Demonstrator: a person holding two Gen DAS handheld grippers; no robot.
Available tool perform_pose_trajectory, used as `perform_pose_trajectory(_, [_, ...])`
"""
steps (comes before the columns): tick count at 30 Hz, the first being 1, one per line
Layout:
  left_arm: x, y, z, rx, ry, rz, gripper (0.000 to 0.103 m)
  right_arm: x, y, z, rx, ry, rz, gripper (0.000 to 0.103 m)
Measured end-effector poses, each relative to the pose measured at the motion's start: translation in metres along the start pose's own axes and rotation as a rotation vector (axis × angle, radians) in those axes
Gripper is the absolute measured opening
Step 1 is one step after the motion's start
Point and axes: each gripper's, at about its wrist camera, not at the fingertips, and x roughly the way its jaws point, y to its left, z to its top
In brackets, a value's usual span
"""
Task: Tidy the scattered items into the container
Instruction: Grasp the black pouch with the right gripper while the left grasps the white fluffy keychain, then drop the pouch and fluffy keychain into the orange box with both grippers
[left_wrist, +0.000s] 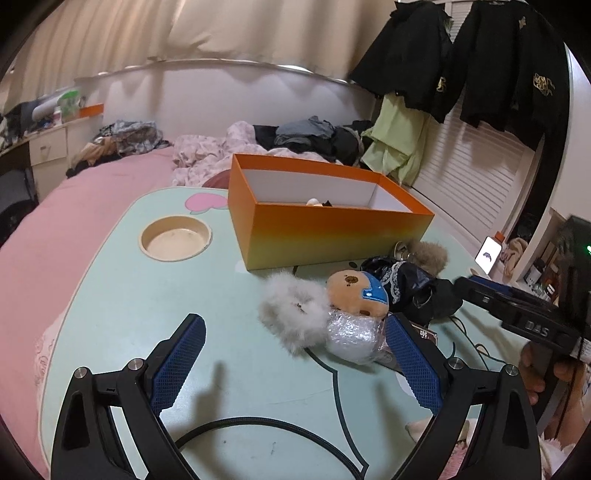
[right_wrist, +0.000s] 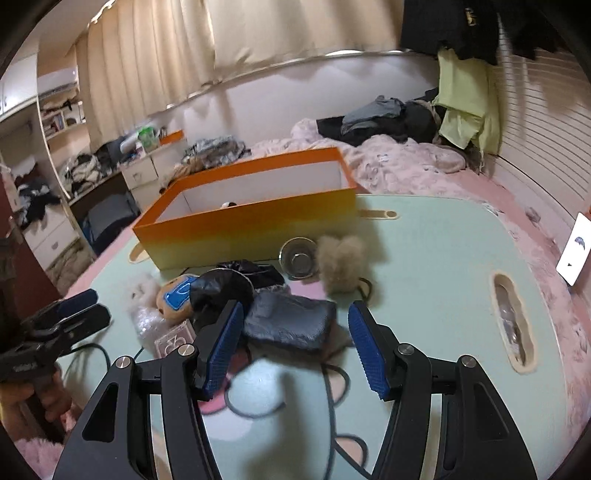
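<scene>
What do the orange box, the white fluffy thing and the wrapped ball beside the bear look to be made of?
Orange box: likely stiff cardboard, smooth orange-to-yellow printed outside, plain white inside, crisp folded edges.
White fluffy thing: soft fur or faux fur, judging by long loose fibres; which, I cannot tell.
Wrapped ball: crinkled clear plastic film, probably bubble wrap, with glinting highlights; contents hidden.

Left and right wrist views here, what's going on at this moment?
A person is tidying a pile of small things on a mint-green lap table into an orange box. Both hand-held grippers are open and empty. The left hand-held gripper hangs in front of a white fluffy pom-pom and a bear plush. The right hand-held gripper faces a dark folded pouch. Something small already lies in the box; the rest is still on the table.
</scene>
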Motion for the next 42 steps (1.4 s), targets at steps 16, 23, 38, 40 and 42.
perform_pose_trajectory(16, [0.02, -0.003, 0.02, -0.032, 0.037, 0.066, 0.098, 0.0, -0.009, -0.007, 0.07, -0.019, -0.058, 0.065])
perform_pose_trajectory(23, [0.042, -0.005, 0.021, -0.032, 0.118, 0.064, 0.053, 0.001, -0.012, -0.004, 0.102, -0.028, -0.041, 0.065])
perform_pose_trajectory(38, [0.007, 0.002, 0.035, -0.059, -0.005, -0.041, 0.032, -0.014, -0.01, 0.006, 0.104, -0.11, -0.037, 0.065])
perform_pose_trajectory(40, [-0.001, -0.001, 0.048, -0.046, -0.045, -0.051, 0.032, -0.016, -0.008, 0.017, 0.098, -0.127, -0.043, 0.065])
perform_pose_trajectory(42, [-0.003, -0.004, 0.064, -0.042, -0.071, -0.063, 0.032, -0.015, -0.003, 0.033, 0.087, -0.144, -0.031, 0.065])
